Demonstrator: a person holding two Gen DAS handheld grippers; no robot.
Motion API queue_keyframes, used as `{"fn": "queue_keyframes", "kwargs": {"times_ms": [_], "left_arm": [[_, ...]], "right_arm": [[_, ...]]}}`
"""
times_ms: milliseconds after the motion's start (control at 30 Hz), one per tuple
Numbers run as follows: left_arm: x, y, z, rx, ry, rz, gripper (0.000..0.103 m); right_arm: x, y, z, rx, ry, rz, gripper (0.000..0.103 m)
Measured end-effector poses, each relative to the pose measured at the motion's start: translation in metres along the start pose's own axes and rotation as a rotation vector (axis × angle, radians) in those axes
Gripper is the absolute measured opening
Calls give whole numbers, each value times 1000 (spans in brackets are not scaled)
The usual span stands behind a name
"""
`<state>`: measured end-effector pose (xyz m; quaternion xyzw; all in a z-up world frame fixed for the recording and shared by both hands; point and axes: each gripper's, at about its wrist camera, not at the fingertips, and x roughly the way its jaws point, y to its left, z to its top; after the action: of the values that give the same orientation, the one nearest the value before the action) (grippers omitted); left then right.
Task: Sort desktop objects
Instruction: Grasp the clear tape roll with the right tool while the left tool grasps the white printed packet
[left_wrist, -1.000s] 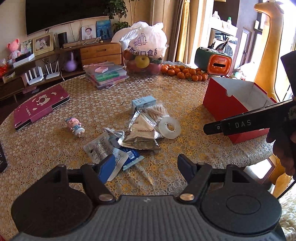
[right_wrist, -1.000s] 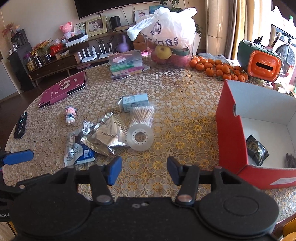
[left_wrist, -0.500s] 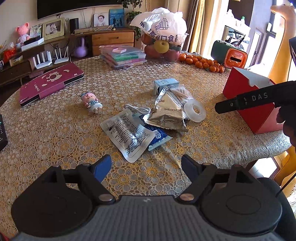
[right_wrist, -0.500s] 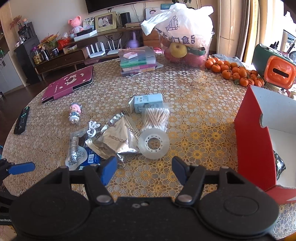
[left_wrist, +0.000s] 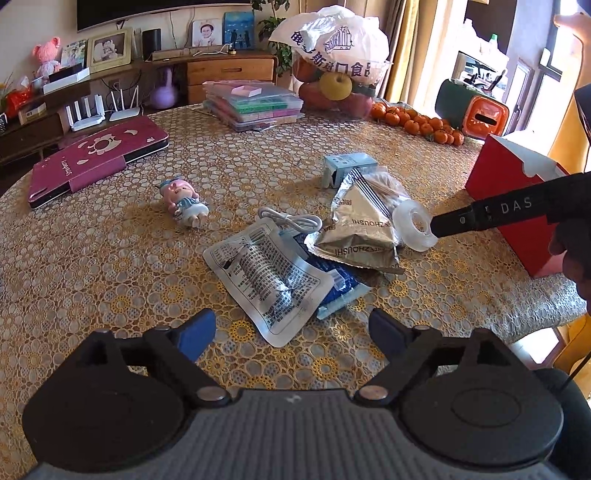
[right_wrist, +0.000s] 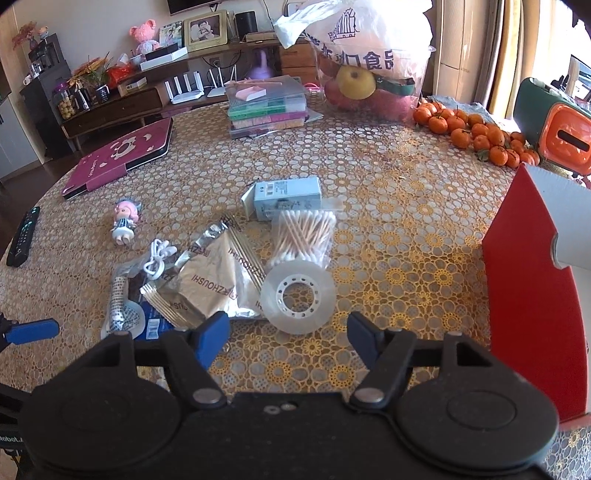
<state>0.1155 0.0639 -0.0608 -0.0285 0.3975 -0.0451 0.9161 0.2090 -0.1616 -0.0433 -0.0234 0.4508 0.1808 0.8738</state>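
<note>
A pile of small items lies mid-table: a clear tape roll (right_wrist: 297, 294), a silver foil packet (right_wrist: 214, 280), a bag of cotton swabs (right_wrist: 301, 236), a light blue box (right_wrist: 286, 195), a white cable (right_wrist: 159, 256), a grey pouch (left_wrist: 267, 277) and a small doll (left_wrist: 186, 206). A red box (right_wrist: 532, 295) stands at the right. My right gripper (right_wrist: 288, 338) is open and empty, just in front of the tape roll. My left gripper (left_wrist: 291, 334) is open and empty, in front of the grey pouch.
A maroon tablet case (left_wrist: 96, 162) lies far left, a remote (right_wrist: 22, 236) at the left edge. Stacked plastic boxes (right_wrist: 266, 107), a bag of fruit (right_wrist: 365, 70), several tangerines (right_wrist: 476, 136) and an orange-green container (right_wrist: 554, 129) stand along the back.
Both grippers have moved closer to the pile. The right one now sits lower, near the tape roll, and the red box has slid to the right edge of its view.
</note>
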Motion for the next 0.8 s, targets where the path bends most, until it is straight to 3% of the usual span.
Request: {"fn": "queue_keyframes", "kwargs": {"times_ms": [33, 367, 600, 800], "left_arm": [[3, 1, 2, -7, -6, 7, 103], [36, 21, 21, -170, 31, 51, 103], [48, 28, 28, -230, 24, 114, 103], [65, 41, 30, -314, 72, 100, 102]], "right_arm": [[4, -1, 0, 2, 4, -2, 71], [37, -12, 2, 38, 30, -4, 71], [50, -14, 7, 67, 32, 6, 71], [58, -16, 10, 74, 37, 1, 71]]}}
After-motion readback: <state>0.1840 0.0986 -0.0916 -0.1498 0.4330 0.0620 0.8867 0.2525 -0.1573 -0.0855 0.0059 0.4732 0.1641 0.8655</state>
